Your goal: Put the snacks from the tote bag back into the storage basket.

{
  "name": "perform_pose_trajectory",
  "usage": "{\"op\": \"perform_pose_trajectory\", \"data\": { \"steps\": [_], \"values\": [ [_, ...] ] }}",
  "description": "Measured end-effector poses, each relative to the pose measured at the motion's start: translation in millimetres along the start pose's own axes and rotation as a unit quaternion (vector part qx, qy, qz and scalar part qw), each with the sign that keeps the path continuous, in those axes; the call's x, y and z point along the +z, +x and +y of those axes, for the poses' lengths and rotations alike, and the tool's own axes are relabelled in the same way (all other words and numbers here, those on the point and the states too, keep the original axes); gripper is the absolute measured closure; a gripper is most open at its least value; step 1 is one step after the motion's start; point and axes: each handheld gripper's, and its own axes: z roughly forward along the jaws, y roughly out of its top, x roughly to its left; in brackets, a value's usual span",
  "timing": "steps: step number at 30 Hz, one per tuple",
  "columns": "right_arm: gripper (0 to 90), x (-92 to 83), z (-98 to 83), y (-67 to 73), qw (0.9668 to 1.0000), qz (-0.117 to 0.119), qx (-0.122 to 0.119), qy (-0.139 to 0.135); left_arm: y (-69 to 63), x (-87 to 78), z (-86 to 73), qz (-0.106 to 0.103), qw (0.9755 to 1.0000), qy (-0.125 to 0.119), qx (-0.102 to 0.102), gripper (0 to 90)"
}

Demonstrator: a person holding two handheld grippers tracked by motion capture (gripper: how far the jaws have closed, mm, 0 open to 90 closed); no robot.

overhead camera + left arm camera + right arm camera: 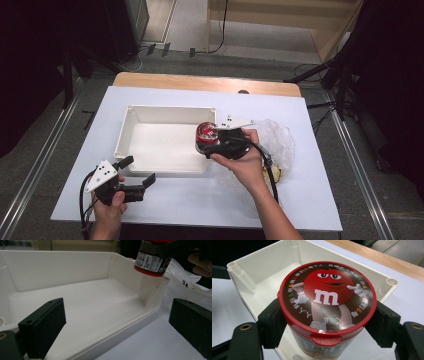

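L gripper (138, 171) rests low w/ jaws wide apart; R gripper (207, 142) reaches forward, jaws clamped around a load.

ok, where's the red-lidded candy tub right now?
The red-lidded candy tub is clamped in the right gripper, held above the right end of the white plastic bin in the high view.

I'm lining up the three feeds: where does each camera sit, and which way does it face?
High view: above the person's side, looking forward and down at the tray; forearms, both hands.
Left gripper view: on the left gripper, looking across the tray; open jaws.
Right gripper view: on the right gripper, looking down at the tub; jaws clamping it.
All share tray and tub.
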Motion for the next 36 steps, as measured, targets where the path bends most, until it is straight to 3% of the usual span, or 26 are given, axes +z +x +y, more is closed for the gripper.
{"op": "perform_pose_trajectory", "data": {
  "steps": [36],
  "values": [
    [25.5,20.9,-10.9,5.7,0.9990,0.009,-0.023,0.037,0.9,0.5,-0.4,0.000,1.0000,0.003,0.001,1.0]
  ]
}}
